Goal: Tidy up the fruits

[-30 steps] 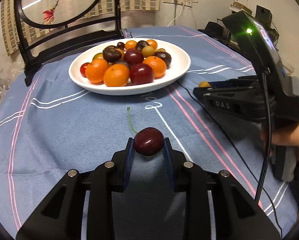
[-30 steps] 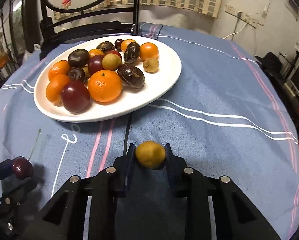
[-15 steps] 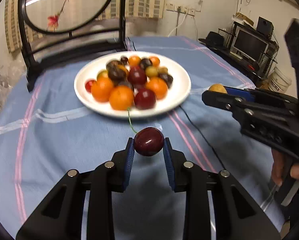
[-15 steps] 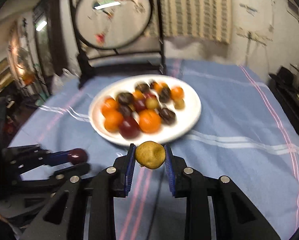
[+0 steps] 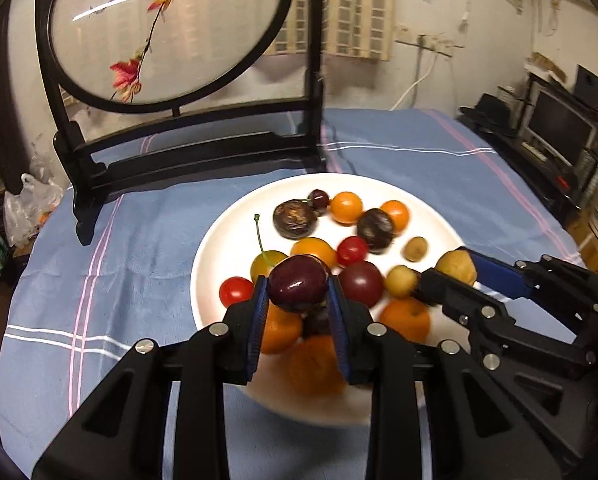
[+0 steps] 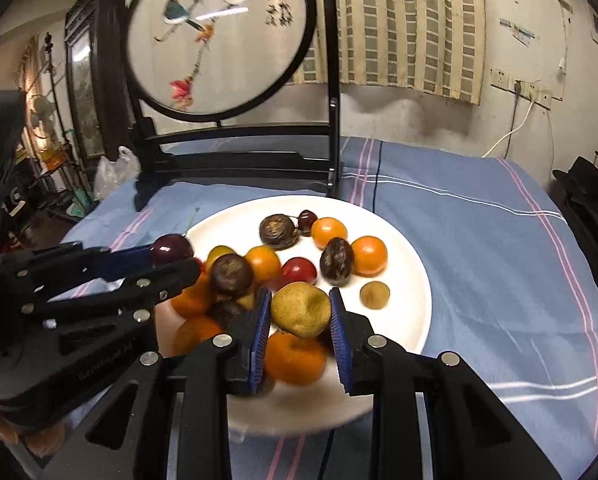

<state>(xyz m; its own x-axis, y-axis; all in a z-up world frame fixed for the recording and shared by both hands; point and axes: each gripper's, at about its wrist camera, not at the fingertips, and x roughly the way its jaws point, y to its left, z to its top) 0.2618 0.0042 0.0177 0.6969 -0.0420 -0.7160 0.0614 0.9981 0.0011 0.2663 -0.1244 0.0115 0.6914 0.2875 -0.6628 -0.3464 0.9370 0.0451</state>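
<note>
Warm, dim indoor light fills both fisheye views, with dark rounded corners and straight lines bowing toward the edges. A bright streak of glare crosses the round glass screen (image 5: pixel 167 28), reflecting an overhead lamp. The white plate (image 5: pixel 219 248) is the brightest surface; its near rim and the oranges (image 5: pixel 315 364) closest to the camera smear with motion blur. Fruit farther back on the plate looks sharper. Room corners beyond the blue tablecloth (image 6: pixel 479 248) sink into shadow.
</note>
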